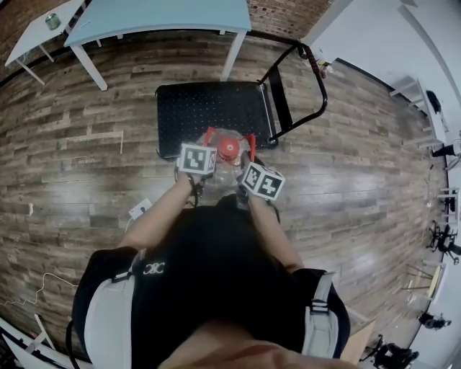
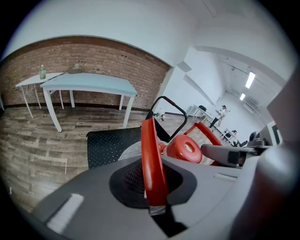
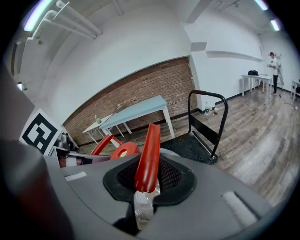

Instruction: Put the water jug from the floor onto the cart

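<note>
The left gripper [image 2: 157, 206] gripped one red handle [image 2: 151, 154], the right gripper [image 3: 143, 199] the other. The water jug [image 1: 229, 149] was just beside the black cart [image 1: 209, 108].

The brown wood-plank floor [image 1: 79, 173] carries a black flat cart with a studded deck and tubular handle [image 1: 209, 108], a pale blue table on white legs [image 1: 158, 14] and, beside it, a small white table [image 1: 32, 36] bearing a greenish jar [image 1: 52, 21].

1 water jug [image 1: 225, 167] with 1 red cap [image 1: 228, 148] and 2 red handles [image 1: 209, 136]. 1 cart [image 1: 209, 108]. 2 tables beyond the cart: 1 blue-topped [image 1: 158, 14], 1 white [image 1: 32, 32]. 1 small bottle [image 1: 52, 21] on the white one. 2 grippers at the cart's near edge: left gripper [image 2: 157, 206], right gripper [image 3: 143, 206].
</note>
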Demonstrator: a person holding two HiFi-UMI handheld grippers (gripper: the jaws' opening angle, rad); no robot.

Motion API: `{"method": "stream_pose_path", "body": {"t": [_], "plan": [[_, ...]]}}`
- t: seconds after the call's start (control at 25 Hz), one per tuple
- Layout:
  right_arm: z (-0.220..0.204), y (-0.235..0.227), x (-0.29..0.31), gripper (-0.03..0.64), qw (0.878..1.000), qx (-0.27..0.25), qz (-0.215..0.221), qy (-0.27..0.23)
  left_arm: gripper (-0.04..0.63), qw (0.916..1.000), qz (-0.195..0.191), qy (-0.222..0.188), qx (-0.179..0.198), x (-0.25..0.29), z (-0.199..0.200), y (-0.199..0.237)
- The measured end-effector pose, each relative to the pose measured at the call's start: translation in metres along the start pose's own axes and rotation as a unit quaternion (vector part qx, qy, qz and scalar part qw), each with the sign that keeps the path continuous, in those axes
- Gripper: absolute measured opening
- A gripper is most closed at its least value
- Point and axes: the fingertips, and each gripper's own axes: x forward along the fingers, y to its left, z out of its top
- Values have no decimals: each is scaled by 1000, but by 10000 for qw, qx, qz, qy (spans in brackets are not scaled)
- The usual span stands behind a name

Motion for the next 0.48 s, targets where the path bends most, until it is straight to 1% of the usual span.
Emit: {"method": "stream_pose_path", "body": {"t": [0.16, 0.32, 0.48], "plan": [[8, 0, 17, 67, 10000, 21, 74, 26, 12, 10000, 55, -9, -12, 10, 12, 9], [11, 0, 42, 67, 9997, -5, 207, 97, 14, 9998, 201, 49, 15, 25, 21, 21], [24, 0, 68, 67, 9991, 26, 348, 227, 14, 9994, 322, 139, -66, 42, 36, 32]]}}
